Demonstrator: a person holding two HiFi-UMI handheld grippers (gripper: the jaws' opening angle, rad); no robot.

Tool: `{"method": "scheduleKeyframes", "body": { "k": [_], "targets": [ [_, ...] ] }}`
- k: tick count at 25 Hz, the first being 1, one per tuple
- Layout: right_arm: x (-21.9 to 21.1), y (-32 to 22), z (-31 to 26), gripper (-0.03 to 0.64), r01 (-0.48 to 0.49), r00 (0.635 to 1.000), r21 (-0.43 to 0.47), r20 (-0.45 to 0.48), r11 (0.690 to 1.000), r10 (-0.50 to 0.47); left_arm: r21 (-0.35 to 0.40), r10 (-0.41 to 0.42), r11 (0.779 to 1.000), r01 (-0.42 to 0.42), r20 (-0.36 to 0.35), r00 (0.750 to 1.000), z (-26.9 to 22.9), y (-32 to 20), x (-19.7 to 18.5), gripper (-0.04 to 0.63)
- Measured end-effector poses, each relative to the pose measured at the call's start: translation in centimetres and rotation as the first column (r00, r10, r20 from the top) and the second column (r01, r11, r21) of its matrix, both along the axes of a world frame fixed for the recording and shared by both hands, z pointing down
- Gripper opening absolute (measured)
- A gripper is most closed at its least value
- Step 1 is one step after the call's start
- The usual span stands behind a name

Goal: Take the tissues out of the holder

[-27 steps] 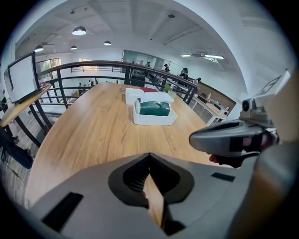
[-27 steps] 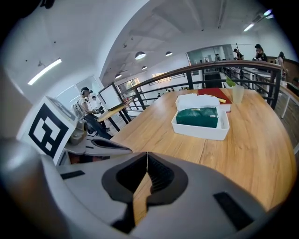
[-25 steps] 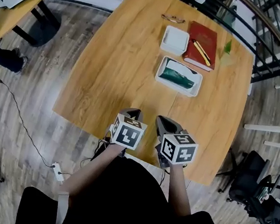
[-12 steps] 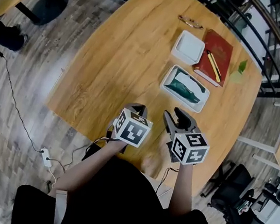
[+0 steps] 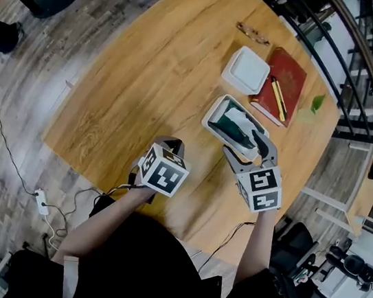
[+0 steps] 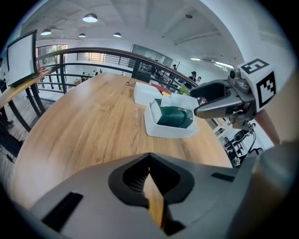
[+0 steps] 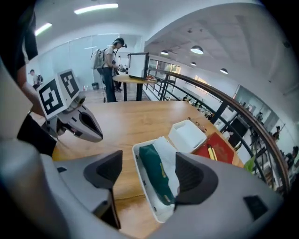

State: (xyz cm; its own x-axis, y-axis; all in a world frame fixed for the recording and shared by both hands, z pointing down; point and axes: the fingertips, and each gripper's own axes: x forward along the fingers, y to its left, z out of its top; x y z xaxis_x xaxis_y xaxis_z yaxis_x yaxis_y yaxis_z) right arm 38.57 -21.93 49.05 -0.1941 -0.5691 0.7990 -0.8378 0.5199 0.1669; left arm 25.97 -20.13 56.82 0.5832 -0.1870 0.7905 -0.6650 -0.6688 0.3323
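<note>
A white holder [image 5: 213,111] stands on the wooden table [image 5: 156,71] with a dark green tissue pack [image 5: 235,126] lying in it, white tissue showing beside the pack. My right gripper [image 5: 247,150] hovers at the holder's near end. Its jaws are opening and straddle the tissue pack [image 7: 152,170] from above without pressing on it. In the right gripper view the holder's rim [image 7: 138,179] runs between the two fingers. My left gripper [image 5: 166,145] hangs shut and empty over the table's front part, left of the holder [image 6: 154,128].
A second white tray [image 5: 247,70] sits behind the holder, next to a red book [image 5: 283,79] with a pen on it. Glasses [image 5: 252,32] lie farther back, and a green leaf [image 5: 316,102] to the right. A railing runs past the table's far side.
The right gripper has moved forward from the table's front edge to the holder, and its jaws have gone from shut to wide apart. The left gripper has stayed shut near the front.
</note>
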Motion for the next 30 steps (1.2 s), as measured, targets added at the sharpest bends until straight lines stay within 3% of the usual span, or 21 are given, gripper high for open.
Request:
{"method": "scheduleKeyframes", "body": {
  "k": [6,11,19,26,28,30],
  "targets": [
    [2.1,-2.2,1.5,0.388,0.074,0.995,-0.067,-0.064,0.995,-0.079,-0.018,-0.003,1.0,0.002,-0.007,1.0,0.5,-0.6,0.5,0.009],
    [3.1,-3.0,4.4,0.422,0.138,0.978,-0.193,-0.126,0.971,-0.164,-0.034,-0.016,0.999,0.015,-0.011,1.0,1.0,-0.8,0.0,0.009],
    [4.6,-3.3,7.9,0.422,0.175,0.956,-0.32,-0.173,0.931,-0.239,-0.067,-0.045,0.997,0.045,-0.006,0.999,2.3,-1.1,-0.9,0.009],
    [4.6,-2.9,9.4,0.415,0.208,0.916,-0.35,-0.259,0.914,-0.308,-0.079,-0.045,0.996,0.044,-0.008,0.999,2.8,-1.1,-0.7,0.009],
    [4.6,-2.7,9.5,0.357,0.212,0.91,-0.349,-0.27,0.913,-0.315,-0.082,-0.042,0.996,0.041,-0.008,0.999,2.8,-1.0,-0.7,0.009],
    [4.6,-2.6,9.6,0.353,0.216,0.908,-0.356,-0.269,0.909,-0.321,-0.084,-0.04,0.996,0.04,-0.007,0.999,2.9,-0.9,-0.8,0.009]
  ]
}}
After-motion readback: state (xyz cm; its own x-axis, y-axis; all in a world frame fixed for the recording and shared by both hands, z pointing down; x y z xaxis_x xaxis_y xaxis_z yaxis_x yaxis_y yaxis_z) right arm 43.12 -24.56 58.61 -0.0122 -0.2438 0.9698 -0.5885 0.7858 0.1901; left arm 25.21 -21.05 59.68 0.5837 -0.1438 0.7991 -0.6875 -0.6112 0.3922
